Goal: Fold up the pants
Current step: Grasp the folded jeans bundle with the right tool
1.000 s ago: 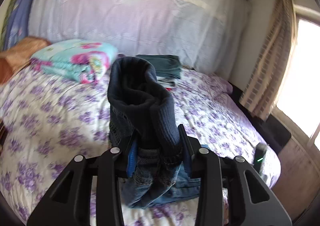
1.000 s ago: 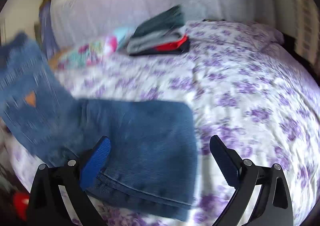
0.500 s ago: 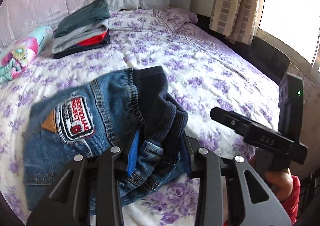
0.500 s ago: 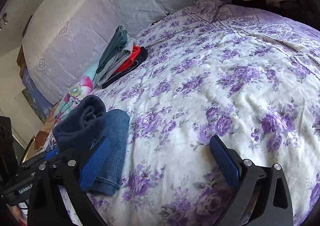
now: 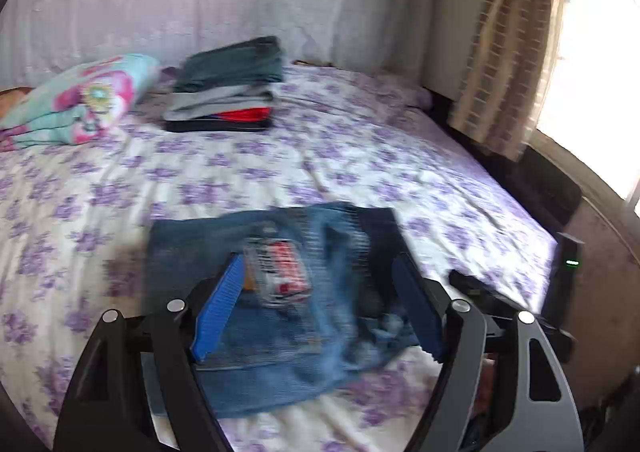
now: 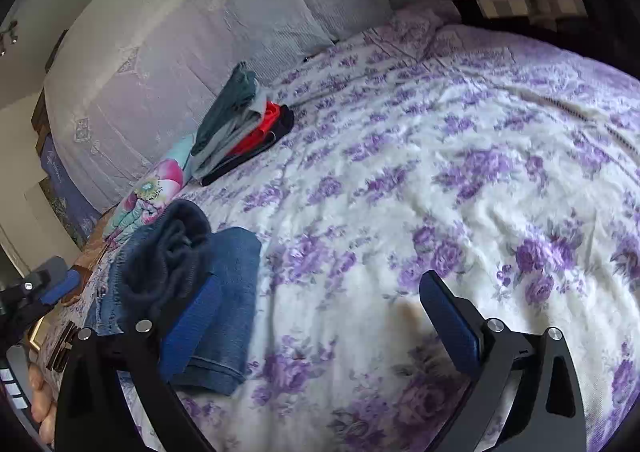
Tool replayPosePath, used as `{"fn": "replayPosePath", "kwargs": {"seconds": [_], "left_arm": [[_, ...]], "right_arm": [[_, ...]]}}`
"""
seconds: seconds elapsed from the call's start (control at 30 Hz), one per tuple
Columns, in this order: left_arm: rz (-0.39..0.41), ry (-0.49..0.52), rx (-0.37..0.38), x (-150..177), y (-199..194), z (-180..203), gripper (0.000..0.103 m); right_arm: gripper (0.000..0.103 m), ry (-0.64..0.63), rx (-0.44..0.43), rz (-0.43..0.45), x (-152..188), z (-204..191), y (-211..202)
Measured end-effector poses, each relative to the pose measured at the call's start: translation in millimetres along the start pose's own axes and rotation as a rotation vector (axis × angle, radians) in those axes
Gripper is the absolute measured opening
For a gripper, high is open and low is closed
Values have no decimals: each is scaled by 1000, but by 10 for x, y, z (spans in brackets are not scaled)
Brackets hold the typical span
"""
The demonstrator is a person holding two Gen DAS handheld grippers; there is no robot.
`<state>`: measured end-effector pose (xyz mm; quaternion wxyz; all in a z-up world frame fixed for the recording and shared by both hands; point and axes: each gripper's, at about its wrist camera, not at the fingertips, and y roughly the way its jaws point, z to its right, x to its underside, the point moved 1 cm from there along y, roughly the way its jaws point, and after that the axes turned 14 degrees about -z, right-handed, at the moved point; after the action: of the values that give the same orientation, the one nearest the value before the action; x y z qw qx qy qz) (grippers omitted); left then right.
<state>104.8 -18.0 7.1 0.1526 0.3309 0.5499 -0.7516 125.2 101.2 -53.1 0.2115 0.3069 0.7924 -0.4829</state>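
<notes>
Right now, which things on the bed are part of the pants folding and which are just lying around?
Part of the job:
- folded jeans, lying on the bedspread
- left claw, jaws just opened, over the jeans
- right claw, open over the bedspread

Just lying about:
- stack of folded clothes
- floral bundle
- curtain

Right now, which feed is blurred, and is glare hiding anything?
Left wrist view: the jeans are smeared by motion blur and the window is blown out white. Right wrist view: mostly sharp, evenly lit, jeans readable, edges bent by fisheye.
</notes>
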Motion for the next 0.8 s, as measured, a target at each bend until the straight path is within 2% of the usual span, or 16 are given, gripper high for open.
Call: {"fn": "replayPosePath", "kwargs": {"seconds": [0.13, 0.2, 0.3, 0.33, 0.37, 0.43, 0.47, 0.57, 0.6, 0.63, 0.7, 0.73, 0.8], "left_arm": [[-90, -5, -47, 98, 241, -183, 73], [-109, 36, -91, 199, 335, -152, 73], [-89, 113, -179, 403, 397, -23, 74], [-87, 130, -186, 443, 420, -10, 74], [-86, 152, -185, 490, 431, 7, 74], [-70, 183, -176, 532, 415, 18, 74], [-65, 179, -147, 531, 370, -5, 74], [-44, 95, -23, 475, 123, -207, 74], [-31, 66, -12, 460, 55, -289, 74], [-4, 11, -14, 420, -65, -452, 74], [1, -52, -7, 350, -138, -660, 80], [-12, -95, 3, 315, -139, -797, 80], [-70, -165, 36, 296, -17, -992, 80]], "right_arm": [[100, -143, -67, 19, -15, -569, -340], [100, -215, -51, 2, -48, -681, -389], [100, -304, 157, -100, -229, -678, 48], [100, -306, 186, -131, -228, -613, 216], [100, -284, 166, -141, -159, -535, 251], [100, -196, 36, -187, -231, -437, 429], [100, -176, 8, -207, -253, -419, 475], [100, -208, 33, -169, -326, -468, 459], [100, -239, 71, -121, -343, -646, 384], [100, -261, 92, -76, -380, -646, 284], [100, -296, 97, 13, -530, -705, 63], [100, -312, 82, 31, -698, -776, 141], [100, -337, 86, 12, -956, -744, 208]]}}
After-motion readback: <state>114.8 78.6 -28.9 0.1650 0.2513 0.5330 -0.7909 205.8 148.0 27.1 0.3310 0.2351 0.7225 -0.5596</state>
